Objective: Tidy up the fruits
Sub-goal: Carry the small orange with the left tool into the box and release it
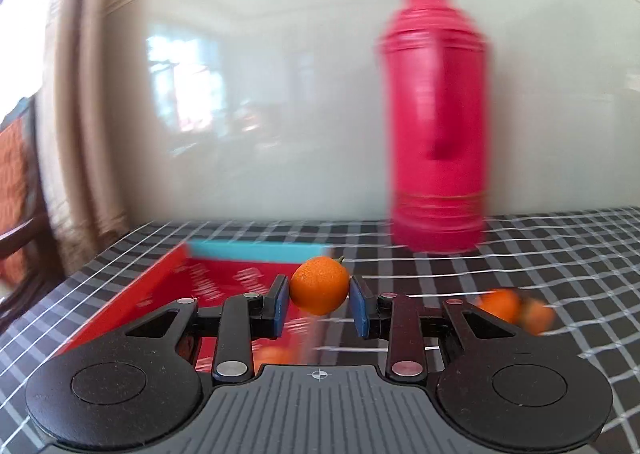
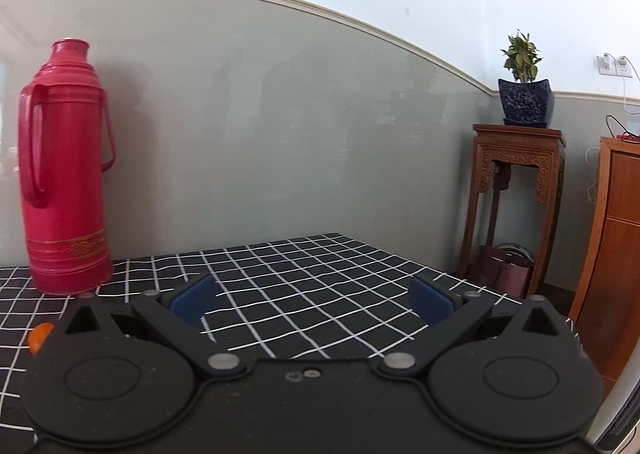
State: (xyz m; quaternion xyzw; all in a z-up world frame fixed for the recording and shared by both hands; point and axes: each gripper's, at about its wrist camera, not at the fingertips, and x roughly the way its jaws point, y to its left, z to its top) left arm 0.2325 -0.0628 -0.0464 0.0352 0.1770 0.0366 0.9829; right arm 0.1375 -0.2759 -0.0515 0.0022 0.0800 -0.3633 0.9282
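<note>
In the left wrist view my left gripper (image 1: pixel 320 296) is shut on a small orange fruit (image 1: pixel 319 290) and holds it above the right edge of a red box with a teal far wall (image 1: pixel 160 294). Another orange fruit (image 1: pixel 272 354) shows low inside the box, partly hidden by the gripper. Two more orange fruits (image 1: pixel 516 308) lie blurred on the checked tablecloth to the right. My right gripper (image 2: pixel 312 300) is open and empty over bare cloth. One orange fruit (image 2: pixel 40 336) peeks out at its left edge.
A tall red thermos (image 1: pixel 438 122) stands at the back of the table against the grey wall; it also shows in the right wrist view (image 2: pixel 64 174). Off the table's right edge stand a wooden plant stand (image 2: pixel 516 206) and a cabinet (image 2: pixel 616 254).
</note>
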